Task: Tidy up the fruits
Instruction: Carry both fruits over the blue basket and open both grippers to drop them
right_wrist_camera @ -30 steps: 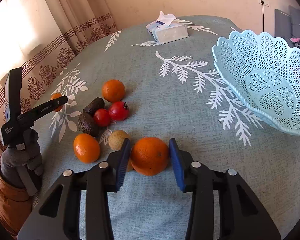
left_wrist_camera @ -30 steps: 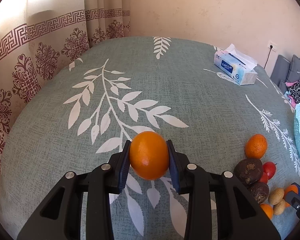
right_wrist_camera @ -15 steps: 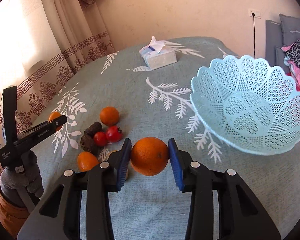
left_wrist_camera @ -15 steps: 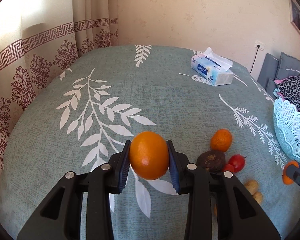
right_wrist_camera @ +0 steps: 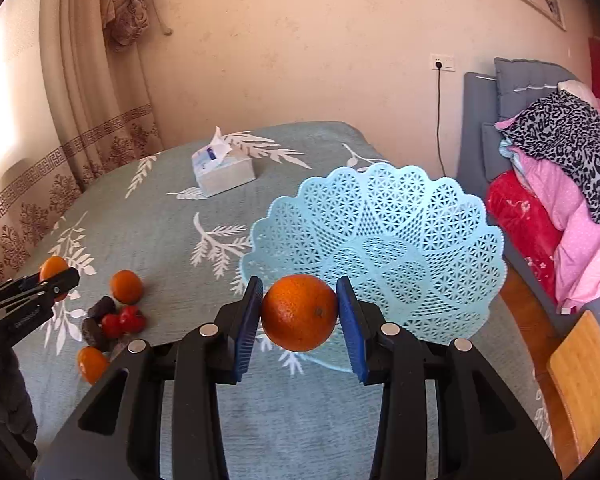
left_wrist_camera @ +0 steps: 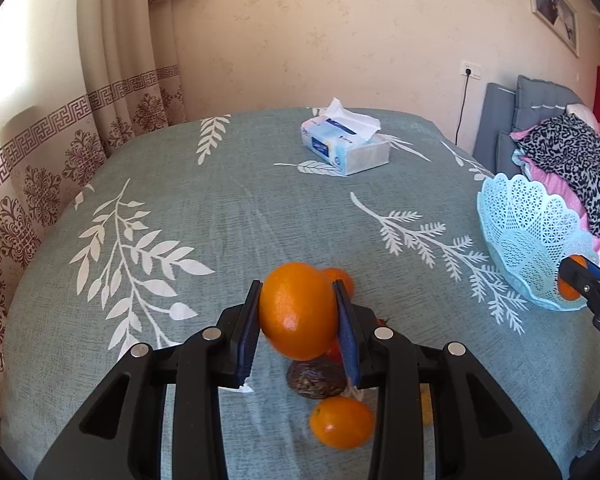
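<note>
Oranges fill both grippers: left gripper (left_wrist_camera: 298, 320) clamps an orange (left_wrist_camera: 298, 316), long axis upright, above the fruit pile (left_wrist_camera: 324, 384); right gripper (right_wrist_camera: 300, 314) jaws pinch another (right_wrist_camera: 299, 312), navel rightward, before the basket (right_wrist_camera: 400, 232).

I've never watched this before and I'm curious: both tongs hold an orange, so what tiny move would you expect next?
Probably the right tongs should ease forward over the pale blue lattice plastic basket, then open. Their round orange hangs just short of its near rim, and the basket looks empty. The left tongs hold their orange farther away.
</note>
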A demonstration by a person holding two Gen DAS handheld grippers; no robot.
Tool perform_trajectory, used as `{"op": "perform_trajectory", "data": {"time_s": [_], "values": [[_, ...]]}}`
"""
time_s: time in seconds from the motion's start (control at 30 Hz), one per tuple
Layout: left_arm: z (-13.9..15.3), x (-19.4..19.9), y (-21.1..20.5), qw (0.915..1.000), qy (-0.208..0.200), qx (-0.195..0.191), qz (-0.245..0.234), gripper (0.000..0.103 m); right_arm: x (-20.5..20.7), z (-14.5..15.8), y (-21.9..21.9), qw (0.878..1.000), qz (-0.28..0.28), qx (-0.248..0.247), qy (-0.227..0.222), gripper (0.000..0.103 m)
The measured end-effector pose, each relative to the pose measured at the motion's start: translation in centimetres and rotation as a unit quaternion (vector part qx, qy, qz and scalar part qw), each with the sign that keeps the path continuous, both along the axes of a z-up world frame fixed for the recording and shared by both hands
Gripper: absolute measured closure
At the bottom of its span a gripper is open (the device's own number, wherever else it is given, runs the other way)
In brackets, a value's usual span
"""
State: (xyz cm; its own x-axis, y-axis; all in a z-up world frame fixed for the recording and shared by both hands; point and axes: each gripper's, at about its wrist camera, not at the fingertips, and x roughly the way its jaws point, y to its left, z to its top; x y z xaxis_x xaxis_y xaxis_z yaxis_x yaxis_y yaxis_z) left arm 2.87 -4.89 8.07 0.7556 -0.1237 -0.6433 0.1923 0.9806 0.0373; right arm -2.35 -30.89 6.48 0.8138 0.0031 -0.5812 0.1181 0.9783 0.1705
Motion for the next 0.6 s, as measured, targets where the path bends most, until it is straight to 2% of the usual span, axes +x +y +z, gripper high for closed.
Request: {"op": "perform_trajectory", "data": {"time_s": [0.2, 0.6], "values": [[0.4, 0.0, -4.1, 0.9993, 0.000, 0.009, -0.037, 0.068, 0.3, -1.1, -2.0, 0.999, -0.033, -0.011, 0.009, 0.064], [0.7, 0.9, -12.2, 0.9933, 0.003, 0.007, -0.115, 0.068, -0.5, -1.3, -4.0, 0.998, -0.068, -0.014, -0.012, 0.062]]}}
